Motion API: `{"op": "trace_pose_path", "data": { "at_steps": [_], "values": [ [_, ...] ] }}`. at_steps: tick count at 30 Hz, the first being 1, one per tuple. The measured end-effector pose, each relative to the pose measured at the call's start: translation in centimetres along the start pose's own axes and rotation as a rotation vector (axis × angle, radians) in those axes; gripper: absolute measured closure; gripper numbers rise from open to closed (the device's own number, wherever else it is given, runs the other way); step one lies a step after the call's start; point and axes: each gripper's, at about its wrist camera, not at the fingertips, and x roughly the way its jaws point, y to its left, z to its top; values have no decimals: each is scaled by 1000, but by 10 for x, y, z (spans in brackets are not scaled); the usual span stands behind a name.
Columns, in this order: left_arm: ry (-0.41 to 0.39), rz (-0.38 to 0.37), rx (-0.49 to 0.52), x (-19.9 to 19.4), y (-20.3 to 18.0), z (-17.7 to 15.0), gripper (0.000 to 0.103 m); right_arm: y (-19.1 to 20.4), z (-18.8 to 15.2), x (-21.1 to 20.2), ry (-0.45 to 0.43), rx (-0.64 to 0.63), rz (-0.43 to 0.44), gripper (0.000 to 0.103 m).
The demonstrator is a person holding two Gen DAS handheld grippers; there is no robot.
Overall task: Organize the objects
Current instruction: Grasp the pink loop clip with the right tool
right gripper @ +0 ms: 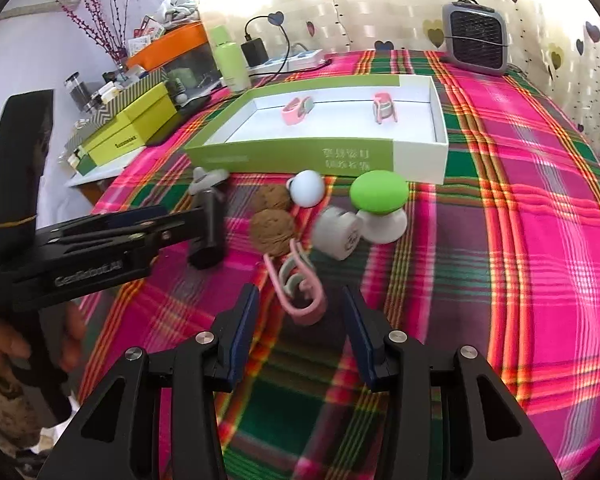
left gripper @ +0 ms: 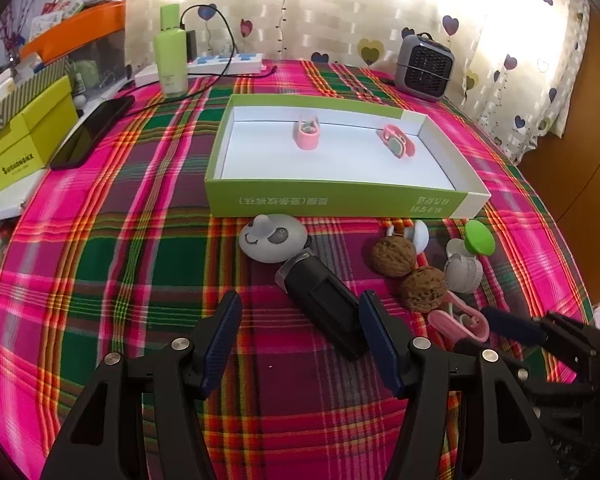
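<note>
A green-and-white shallow box [left gripper: 332, 200] [right gripper: 420, 160] lies on the plaid cloth with two pink clips [left gripper: 307, 133] [left gripper: 396, 141] inside. In front of it lie a black stamp-like block [left gripper: 324, 300] [right gripper: 210, 224], a grey panda disc [left gripper: 272, 238], two walnuts [left gripper: 393, 257] [left gripper: 424, 289], a white ball piece [right gripper: 307, 188], a grey round piece [right gripper: 337, 236], a green-topped knob [right gripper: 378, 196] and a pink clip [right gripper: 300, 284]. My left gripper [left gripper: 300, 332] is open around the black block's near end. My right gripper [right gripper: 298, 316] is open astride the pink clip.
A green bottle [left gripper: 171, 52], a power strip [left gripper: 220, 66] with cable and a small grey heater [left gripper: 424, 66] stand at the table's back. A phone [left gripper: 92, 132] and stacked yellow boxes [left gripper: 16, 140] are at the left. The table edge curves down at the right.
</note>
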Motion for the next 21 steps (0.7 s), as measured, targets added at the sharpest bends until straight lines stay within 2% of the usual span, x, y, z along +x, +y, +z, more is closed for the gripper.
{"op": "trace_pose_path", "data": {
  "at_steps": [7,13,17,21],
  "values": [
    [2,4,-9,-3,5,-2,43,18,5,11,16,-142,-76,59],
    [8,8,-10,-5,9,-4,43,18,5,11,14,-133,-76,59],
    [11,8,-6,-4,7,-3,43,19,3,9,7,-139,-112,74],
    [11,3,-4,-2,5,-2,42,16,2,8,3,-121,-112,77]
  ]
}}
